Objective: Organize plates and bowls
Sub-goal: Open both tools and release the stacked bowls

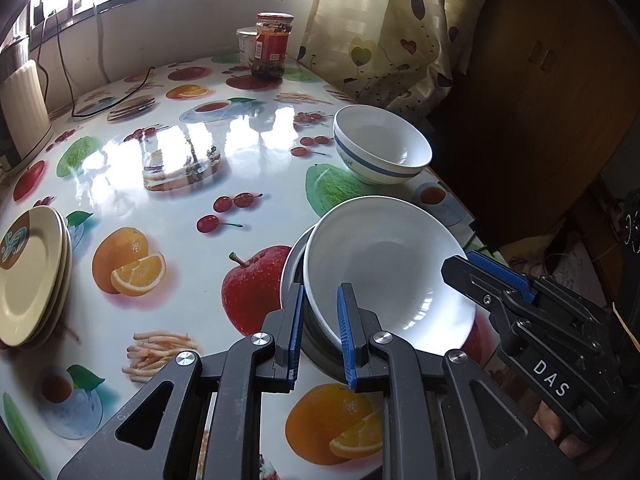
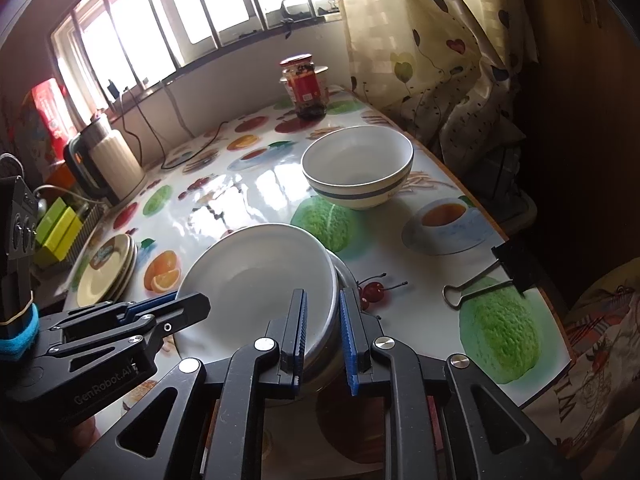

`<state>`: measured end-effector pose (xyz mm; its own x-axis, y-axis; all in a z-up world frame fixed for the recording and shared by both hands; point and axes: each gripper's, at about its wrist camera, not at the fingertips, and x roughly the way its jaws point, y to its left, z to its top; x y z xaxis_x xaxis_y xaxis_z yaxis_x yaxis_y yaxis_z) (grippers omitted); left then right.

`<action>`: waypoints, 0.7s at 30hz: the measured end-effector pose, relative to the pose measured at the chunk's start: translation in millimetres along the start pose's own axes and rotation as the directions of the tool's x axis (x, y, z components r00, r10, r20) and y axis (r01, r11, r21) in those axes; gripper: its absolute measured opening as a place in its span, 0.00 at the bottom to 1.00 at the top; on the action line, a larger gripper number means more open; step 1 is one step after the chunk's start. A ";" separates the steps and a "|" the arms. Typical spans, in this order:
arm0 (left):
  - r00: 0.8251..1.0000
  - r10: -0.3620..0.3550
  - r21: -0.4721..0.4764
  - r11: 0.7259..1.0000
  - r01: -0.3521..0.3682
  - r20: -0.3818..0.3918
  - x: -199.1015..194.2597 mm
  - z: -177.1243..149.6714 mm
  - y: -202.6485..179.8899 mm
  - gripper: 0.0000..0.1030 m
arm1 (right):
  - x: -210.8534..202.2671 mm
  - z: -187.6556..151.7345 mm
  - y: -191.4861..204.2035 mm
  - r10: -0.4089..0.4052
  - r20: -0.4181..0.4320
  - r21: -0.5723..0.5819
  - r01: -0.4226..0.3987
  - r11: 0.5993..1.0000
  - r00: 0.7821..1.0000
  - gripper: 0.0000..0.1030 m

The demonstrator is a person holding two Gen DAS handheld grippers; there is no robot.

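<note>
A white bowl sits tilted inside a metal bowl near the table's front edge. My left gripper straddles the near rims of both bowls, one finger outside, one inside, pads close to the rims. My right gripper straddles the opposite rim of the same bowls in the same way. Whether either truly pinches the rim is unclear. A blue-banded white bowl stands further back. A stack of cream plates lies at the left.
A fruit-print oilcloth covers the table. A red-lidded jar and a white tub stand at the back. A kettle is at the far left. A binder clip grips the table's right edge. A curtain hangs to the right.
</note>
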<state>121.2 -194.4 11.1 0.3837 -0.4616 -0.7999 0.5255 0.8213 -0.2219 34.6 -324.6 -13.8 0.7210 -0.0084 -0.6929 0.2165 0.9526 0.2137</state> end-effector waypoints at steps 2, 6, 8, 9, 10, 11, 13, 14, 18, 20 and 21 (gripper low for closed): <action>1.000 0.001 0.003 1.000 -0.001 0.000 0.1 0.2 -0.1 0.17 | -1.4 1.5 0.3 0.000 0.002 0.000 0.000 1.000 1.000 0.22; 1.000 0.000 0.002 1.000 0.000 0.001 0.0 0.4 -1.1 0.21 | -2.0 1.8 3.5 -0.004 0.004 -0.002 0.004 1.000 1.000 0.29; 1.000 -0.003 0.000 1.000 0.003 0.002 0.0 0.9 -1.1 0.24 | -2.1 2.4 4.4 -0.005 0.005 -0.002 0.005 1.000 1.000 0.30; 1.000 -0.004 -0.002 1.000 0.004 0.003 0.0 1.1 -0.6 0.24 | -1.9 2.6 4.4 -0.008 0.004 -0.003 0.008 1.000 1.000 0.32; 1.000 -0.002 -0.002 1.000 0.002 0.004 -0.7 1.0 -0.8 0.24 | -1.7 2.9 4.6 -0.010 0.003 -0.002 0.010 1.000 1.000 0.32; 1.000 -0.002 -0.002 1.000 0.002 0.006 -1.1 1.4 -0.7 0.24 | -1.6 3.5 3.0 -0.010 0.002 0.001 0.010 1.000 1.000 0.33; 1.000 -0.005 -0.004 1.000 0.005 0.008 -1.6 2.1 0.1 0.24 | -1.3 3.8 4.1 -0.009 0.001 0.000 0.009 1.000 1.000 0.33; 1.000 -0.006 -0.005 1.000 0.006 0.008 -1.7 2.3 0.5 0.24 | -1.5 3.8 2.9 -0.011 0.003 -0.002 0.011 1.000 1.000 0.33; 1.000 -0.006 -0.005 1.000 0.007 0.017 -4.4 3.2 0.9 0.25 | -1.1 4.2 3.3 -0.011 0.002 -0.002 0.011 1.000 1.000 0.34; 1.000 -0.008 -0.008 1.000 0.009 0.023 -6.3 3.7 2.5 0.38 | -1.3 4.3 3.7 -0.009 0.003 -0.001 0.009 1.000 1.000 0.35; 1.000 -0.013 -0.011 1.000 0.013 0.024 -7.5 3.8 3.5 0.41 | -1.2 4.6 3.4 -0.011 0.004 0.000 0.011 1.000 1.000 0.36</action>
<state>123.1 -189.3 18.5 0.3949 -0.4803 -0.7832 0.5225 0.8186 -0.2385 37.5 -322.8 -9.0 0.7212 -0.0198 -0.6925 0.2246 0.9523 0.2066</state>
